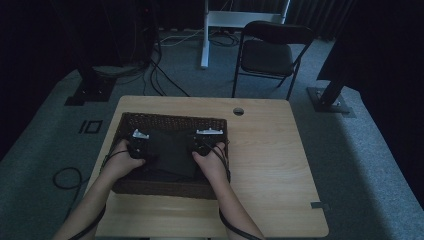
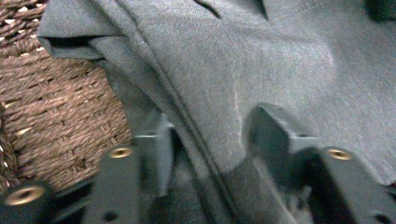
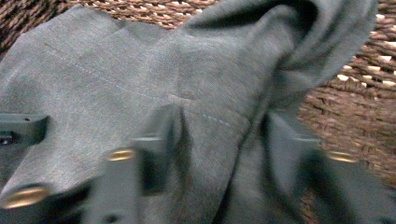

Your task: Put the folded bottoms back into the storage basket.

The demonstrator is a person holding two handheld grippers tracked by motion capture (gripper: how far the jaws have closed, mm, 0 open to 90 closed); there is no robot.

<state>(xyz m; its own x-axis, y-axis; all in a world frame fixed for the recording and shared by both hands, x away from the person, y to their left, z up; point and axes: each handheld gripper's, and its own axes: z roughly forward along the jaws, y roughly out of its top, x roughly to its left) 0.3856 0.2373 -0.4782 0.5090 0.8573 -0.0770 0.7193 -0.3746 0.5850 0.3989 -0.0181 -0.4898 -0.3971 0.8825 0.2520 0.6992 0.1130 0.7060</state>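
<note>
A dark grey cloth [image 1: 170,152] lies rumpled in a brown wicker basket [image 1: 170,118] on the left half of a wooden table [image 1: 270,160]. Both of the person's hands hold grippers down in the basket. My left gripper [image 1: 138,143] is over the cloth's left side and my right gripper [image 1: 202,143] over its right side. In the left gripper view the gripper [image 2: 212,126] stands open, its jaws straddling a raised fold of the cloth [image 2: 243,60] next to the basket weave [image 2: 60,116]. In the blurred right gripper view the gripper [image 3: 219,121] is likewise open around a bunched fold of cloth [image 3: 140,70].
The basket walls [image 3: 364,107] close in around both grippers. A cable hole [image 1: 238,111] sits in the tabletop behind the basket. Beyond the table stand a black chair [image 1: 272,50] and a white desk leg [image 1: 205,35], with cables on the floor.
</note>
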